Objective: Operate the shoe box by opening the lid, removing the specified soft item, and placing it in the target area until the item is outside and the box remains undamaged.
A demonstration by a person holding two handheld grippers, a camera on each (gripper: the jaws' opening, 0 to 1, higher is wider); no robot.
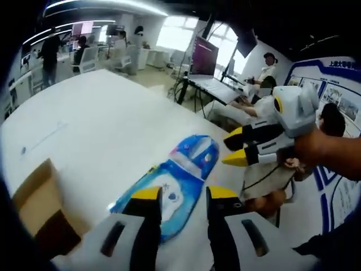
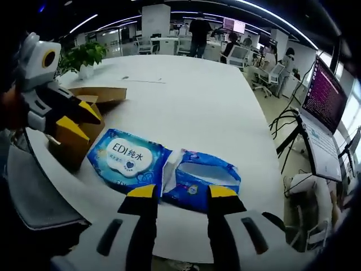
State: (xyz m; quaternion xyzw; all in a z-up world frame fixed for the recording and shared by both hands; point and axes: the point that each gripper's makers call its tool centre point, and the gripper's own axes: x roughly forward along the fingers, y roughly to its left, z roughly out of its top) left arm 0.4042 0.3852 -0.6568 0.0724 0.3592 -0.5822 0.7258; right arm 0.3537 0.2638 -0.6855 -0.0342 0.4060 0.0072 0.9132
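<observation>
Right gripper view shows the wipes pack (image 2: 128, 158) and the tissue pack (image 2: 206, 179) already lying on the worktop (image 2: 197, 101) beside the box (image 2: 84, 121), both claws released and empty, so placing seems done and withdrawing is probably next.

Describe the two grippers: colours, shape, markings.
Left gripper: pale grey body, two black jaws with yellow tips, a dark slot on each side. Right gripper: the same build and colours. Seen from the left gripper view, the right one carries a pale grey housing.
</observation>
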